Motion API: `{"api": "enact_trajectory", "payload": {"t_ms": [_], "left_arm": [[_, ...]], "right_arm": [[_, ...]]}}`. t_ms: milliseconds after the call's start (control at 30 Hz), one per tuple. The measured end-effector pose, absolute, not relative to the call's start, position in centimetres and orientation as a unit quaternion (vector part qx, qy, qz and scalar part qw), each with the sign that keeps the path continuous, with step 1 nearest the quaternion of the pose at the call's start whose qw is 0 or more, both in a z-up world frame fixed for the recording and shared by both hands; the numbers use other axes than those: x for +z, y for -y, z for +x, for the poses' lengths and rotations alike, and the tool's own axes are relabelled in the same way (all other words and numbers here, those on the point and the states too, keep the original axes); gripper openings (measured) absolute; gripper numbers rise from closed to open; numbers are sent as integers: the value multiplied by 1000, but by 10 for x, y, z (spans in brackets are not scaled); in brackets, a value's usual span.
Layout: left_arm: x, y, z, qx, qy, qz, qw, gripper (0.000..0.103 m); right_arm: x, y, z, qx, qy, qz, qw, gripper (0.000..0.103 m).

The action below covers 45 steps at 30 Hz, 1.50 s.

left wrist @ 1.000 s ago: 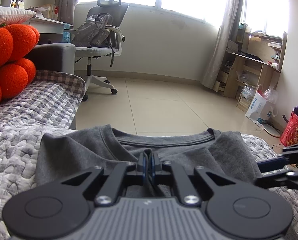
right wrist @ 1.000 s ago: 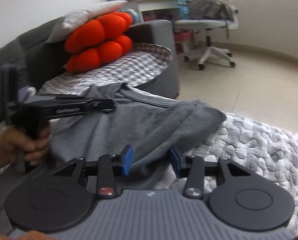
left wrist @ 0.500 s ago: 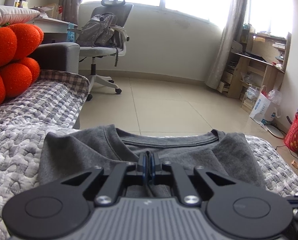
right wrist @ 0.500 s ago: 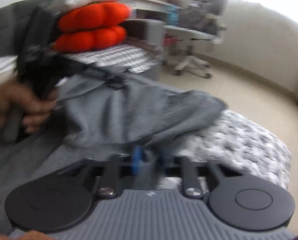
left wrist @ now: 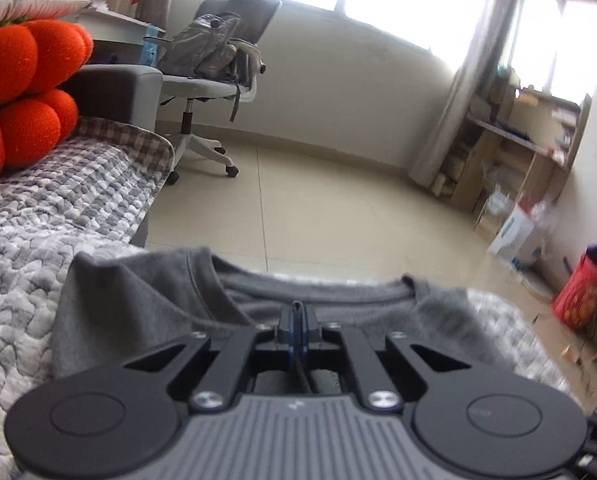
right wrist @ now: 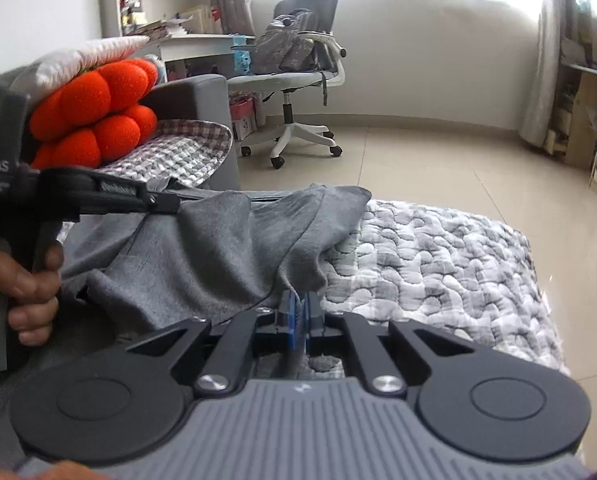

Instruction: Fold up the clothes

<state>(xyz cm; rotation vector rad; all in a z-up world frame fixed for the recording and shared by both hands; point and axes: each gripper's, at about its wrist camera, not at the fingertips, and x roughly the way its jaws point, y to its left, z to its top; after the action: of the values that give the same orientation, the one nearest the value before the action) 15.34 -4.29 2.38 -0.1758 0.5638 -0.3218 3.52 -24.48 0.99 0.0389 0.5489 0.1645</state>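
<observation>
Grey shirt (right wrist: 218,256) lies bunched on the quilted cover (right wrist: 438,264), collar at 12 o'clock from both tools. Left gripper (left wrist: 297,322) is clamped on cloth below the neckline; right gripper (right wrist: 298,312) is clamped on a fold at the shirt's 3 o'clock edge.

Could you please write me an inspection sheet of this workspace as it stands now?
Surface: grey quilted cover, partly bare.
Job's things: grey T-shirt rumpled on the cover, collar toward the floor.
Clutter: orange plush cushion, white pillow on top.
Grippers: left hand-held gripper shut on the T-shirt; right hand-held gripper shut on its edge.
Cables: thin dark cord behind the left fingers.
Surroundings: office chair with backpack, tiled floor, wooden shelves.
</observation>
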Motion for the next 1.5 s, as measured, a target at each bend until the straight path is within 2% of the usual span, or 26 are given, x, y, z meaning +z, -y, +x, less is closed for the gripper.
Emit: {"api": "enact_trajectory", "payload": {"t_ms": [133,267,367,433,500,567,700,867,1033,1133,1200,1267,1500], "left_arm": [[27,52,154,-156,-270,-82,947,3],[13,60,161,-144,-307,-62,939,3],[20,50,162,-169,-320,-89,928,5],[32,37,156,-185,-316,-117,923,13],[45,27,144,-186,-309,-115,926,40],[57,18,125,-180,-297,-103,932,49],[68,-8,81,-179,-309,-66,932,52],[70,-43,26,-159,-335,-7,929,52],[72,-79,-32,-132,-331,12,934,52],[64,-90,-67,-135,-335,-4,932,52],[59,-92,-85,-139,-335,-5,932,52],[55,-88,-97,-143,-332,4,932,52],[38,-72,-139,-159,-321,34,933,52]], "right_arm": [[11,236,37,69,-267,19,961,4],[3,228,41,55,-283,-3,957,6],[9,234,31,69,-275,12,959,17],[16,243,13,96,-267,40,958,23],[25,253,-7,125,-263,72,954,33],[35,262,-31,165,-261,86,947,33],[57,287,-78,212,-260,98,937,33],[76,317,-120,191,-261,100,941,34],[106,366,-157,171,-214,186,944,34],[114,348,-175,151,-209,123,958,34],[104,311,-190,159,-209,38,964,34],[85,276,-203,203,-208,1,957,34],[8,180,-202,269,-255,-28,928,34]]}}
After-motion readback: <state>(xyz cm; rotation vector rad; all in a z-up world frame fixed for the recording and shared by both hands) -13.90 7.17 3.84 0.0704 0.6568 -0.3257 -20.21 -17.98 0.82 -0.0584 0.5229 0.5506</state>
